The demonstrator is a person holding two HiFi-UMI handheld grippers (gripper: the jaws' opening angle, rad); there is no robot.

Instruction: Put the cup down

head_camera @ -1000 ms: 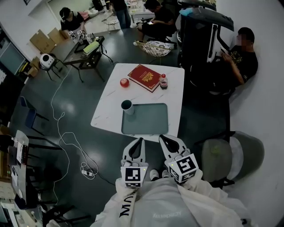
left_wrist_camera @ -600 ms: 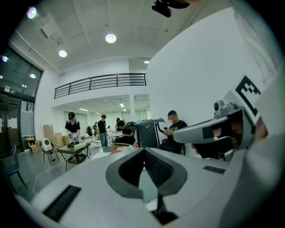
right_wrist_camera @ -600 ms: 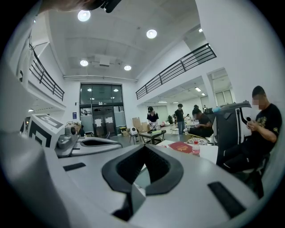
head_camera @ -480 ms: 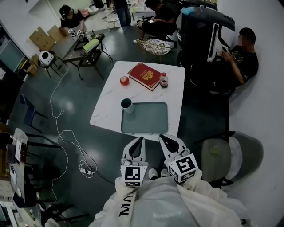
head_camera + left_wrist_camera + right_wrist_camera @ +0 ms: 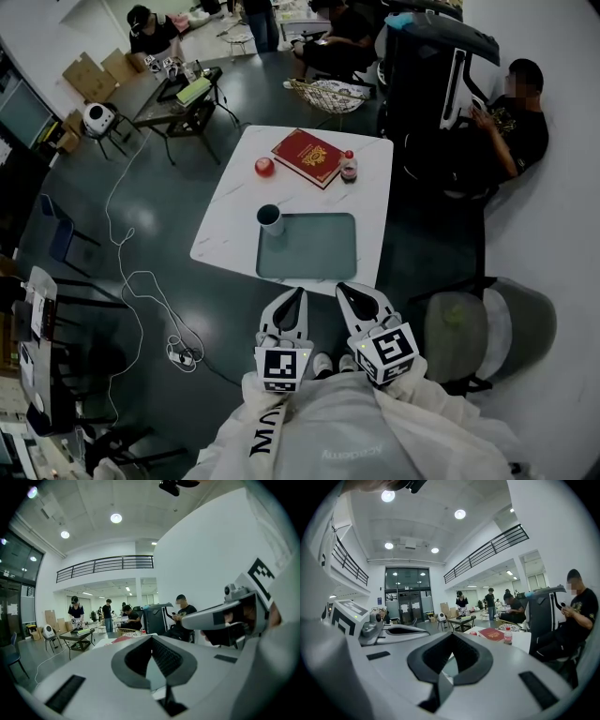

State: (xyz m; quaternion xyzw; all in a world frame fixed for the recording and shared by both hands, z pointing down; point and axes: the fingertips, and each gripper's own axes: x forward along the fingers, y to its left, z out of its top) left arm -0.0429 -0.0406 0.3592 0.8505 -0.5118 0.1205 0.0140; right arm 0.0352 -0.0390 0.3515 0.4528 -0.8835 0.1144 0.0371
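- Cup (image 5: 269, 219): upright, round, dark inside, pale outer wall.
- Location: on the white bench (image 5: 230, 220), at the far left corner of the grey-green tray (image 5: 314, 251).
- Left hand-held gripper (image 5: 298, 294) and right hand-held gripper (image 5: 345, 290): jaws together, empty, well apart from the cup.

- table (image 5: 230, 220): smooth, marble-veined top with a light sheen
- tray (image 5: 314, 251): matt, plastic-looking
- book (image 5: 307, 157): cover with a slight gloss
- cup (image 5: 269, 218): smooth wall
- floor (image 5: 159, 216): polished, reflecting light
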